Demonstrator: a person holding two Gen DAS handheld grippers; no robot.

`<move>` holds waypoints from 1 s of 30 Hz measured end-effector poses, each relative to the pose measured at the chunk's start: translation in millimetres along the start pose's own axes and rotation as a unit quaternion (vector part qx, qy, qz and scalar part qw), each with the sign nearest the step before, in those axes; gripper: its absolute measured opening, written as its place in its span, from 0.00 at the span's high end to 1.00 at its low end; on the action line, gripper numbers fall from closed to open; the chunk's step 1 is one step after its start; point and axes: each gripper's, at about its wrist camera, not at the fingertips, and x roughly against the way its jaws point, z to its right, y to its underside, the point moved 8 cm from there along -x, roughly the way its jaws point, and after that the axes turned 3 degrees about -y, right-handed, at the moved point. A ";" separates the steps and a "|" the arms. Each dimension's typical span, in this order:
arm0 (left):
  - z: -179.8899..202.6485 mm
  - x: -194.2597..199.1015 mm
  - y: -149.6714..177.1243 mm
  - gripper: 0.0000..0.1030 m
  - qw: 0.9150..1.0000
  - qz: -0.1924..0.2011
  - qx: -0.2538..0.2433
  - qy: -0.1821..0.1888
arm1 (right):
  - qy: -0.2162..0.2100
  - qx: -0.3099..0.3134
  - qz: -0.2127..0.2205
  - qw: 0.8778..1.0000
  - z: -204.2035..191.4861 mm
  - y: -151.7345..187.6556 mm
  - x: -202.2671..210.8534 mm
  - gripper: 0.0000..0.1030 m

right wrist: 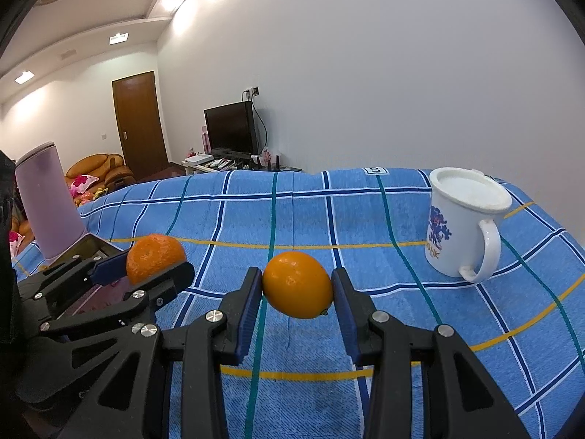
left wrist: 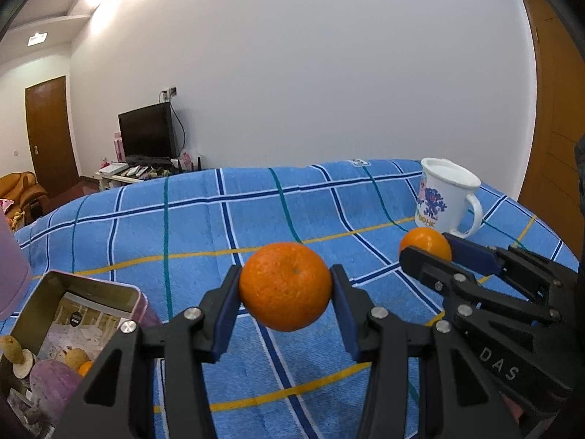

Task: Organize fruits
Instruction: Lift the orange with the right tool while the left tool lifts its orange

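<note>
My left gripper (left wrist: 285, 285) is shut on a rough-skinned orange (left wrist: 285, 287) and holds it above the blue checked cloth (left wrist: 219, 226). My right gripper (right wrist: 297, 285) is shut on a smoother orange fruit (right wrist: 298, 285), also lifted off the cloth. Each gripper shows in the other view: the right one (left wrist: 426, 247) with its fruit (left wrist: 426, 243) at the right, the left one (right wrist: 155, 261) with its orange (right wrist: 155, 258) at the left. An open metal tin (left wrist: 84, 292) at lower left holds several other fruits and vegetables (left wrist: 51, 376).
A white mug with a lid (right wrist: 462, 226) stands on the cloth at the right, also in the left wrist view (left wrist: 444, 197). A tall lilac container (right wrist: 49, 201) stands behind the tin. The cloth (right wrist: 329, 219) ends at the far edge before the wall.
</note>
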 end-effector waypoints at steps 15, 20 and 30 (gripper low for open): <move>-2.3 14.9 -2.9 0.52 0.999 0.032 0.001 -0.008 | 0.004 0.010 0.027 1.000 -3.7 -2.5 10.3 0.60; -3.8 18.7 -3.2 0.52 0.999 0.039 0.003 -0.011 | 0.006 0.015 0.037 0.999 -5.5 -3.5 14.2 0.60; -7.8 27.5 -3.8 0.52 0.998 0.054 0.006 -0.019 | 0.011 0.024 0.056 0.998 -8.9 -5.4 21.9 0.60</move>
